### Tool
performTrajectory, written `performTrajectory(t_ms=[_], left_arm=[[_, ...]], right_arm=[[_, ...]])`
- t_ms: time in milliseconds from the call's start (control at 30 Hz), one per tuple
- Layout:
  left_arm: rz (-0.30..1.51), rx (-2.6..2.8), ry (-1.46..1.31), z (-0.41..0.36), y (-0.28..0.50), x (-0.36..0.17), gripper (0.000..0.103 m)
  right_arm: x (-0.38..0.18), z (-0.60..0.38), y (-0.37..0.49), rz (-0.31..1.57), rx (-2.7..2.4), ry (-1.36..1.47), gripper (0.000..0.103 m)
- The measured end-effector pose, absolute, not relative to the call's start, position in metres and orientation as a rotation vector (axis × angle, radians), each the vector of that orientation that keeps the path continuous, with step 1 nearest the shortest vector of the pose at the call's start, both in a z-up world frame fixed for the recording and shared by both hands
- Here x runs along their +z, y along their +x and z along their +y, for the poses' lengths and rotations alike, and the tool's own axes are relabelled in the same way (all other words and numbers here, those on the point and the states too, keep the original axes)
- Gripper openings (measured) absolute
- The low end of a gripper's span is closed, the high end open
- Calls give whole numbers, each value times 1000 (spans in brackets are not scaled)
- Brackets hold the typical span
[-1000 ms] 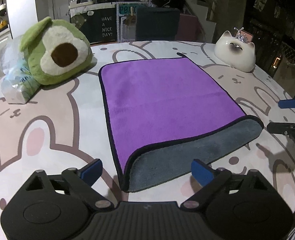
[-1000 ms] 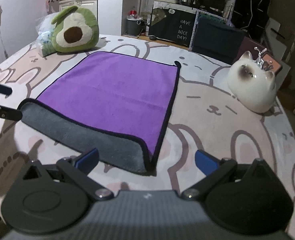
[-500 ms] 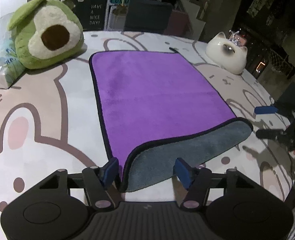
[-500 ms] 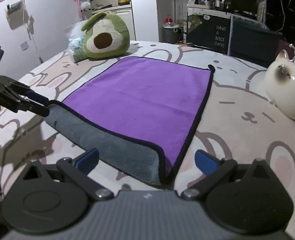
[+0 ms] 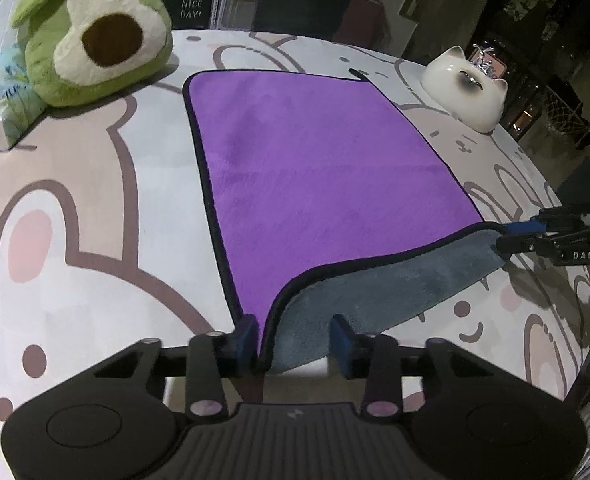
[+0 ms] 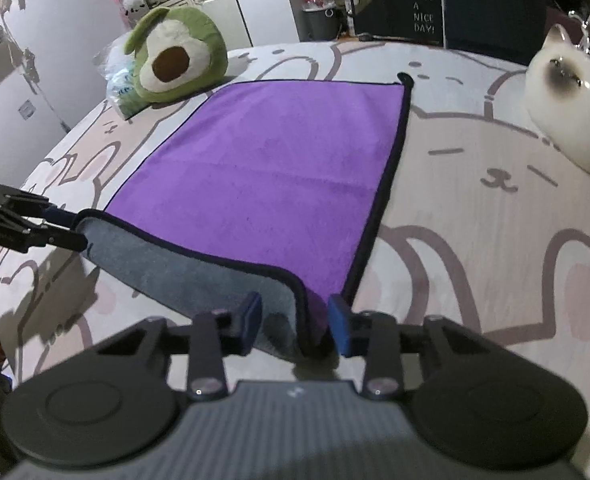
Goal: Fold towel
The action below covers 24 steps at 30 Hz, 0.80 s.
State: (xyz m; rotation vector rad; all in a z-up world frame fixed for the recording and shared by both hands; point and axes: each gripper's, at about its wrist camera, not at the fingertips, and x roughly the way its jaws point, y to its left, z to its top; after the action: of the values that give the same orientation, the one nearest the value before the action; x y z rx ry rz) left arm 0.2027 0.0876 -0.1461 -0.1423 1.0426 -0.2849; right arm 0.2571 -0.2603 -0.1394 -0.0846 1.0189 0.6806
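Bunny-print bedspread (image 5: pixel 95 200) with a purple towel (image 5: pixel 315 168) lying flat (grey underside turned up along the near edge).
Left gripper (image 5: pixel 295 336) and right gripper (image 6: pixel 295 322) each straddle a near corner, fingers part-open, not pinching.

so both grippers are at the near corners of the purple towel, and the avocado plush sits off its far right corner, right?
Not quite. The avocado plush sits off the far left corner of the purple towel, as the left wrist view shows; the white cat figure is the one by the far right. The left gripper and right gripper are indeed at the near corners.
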Motion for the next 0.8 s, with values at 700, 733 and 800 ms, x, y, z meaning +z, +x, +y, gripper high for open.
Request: performTrajectory(t_ms=[700,733,800], left_arm=[[1073,-263,-177,97,207,-148,5],[1068,-266,-169,96,207,-147,5],[1061,-268,-157,95,207,-145,4]], right_arm=[[-153,-255,251,1055,714,-179,6],[-153,-255,250,1052,714,-184,5],[-152,-255,248,1015,713,-182,5]])
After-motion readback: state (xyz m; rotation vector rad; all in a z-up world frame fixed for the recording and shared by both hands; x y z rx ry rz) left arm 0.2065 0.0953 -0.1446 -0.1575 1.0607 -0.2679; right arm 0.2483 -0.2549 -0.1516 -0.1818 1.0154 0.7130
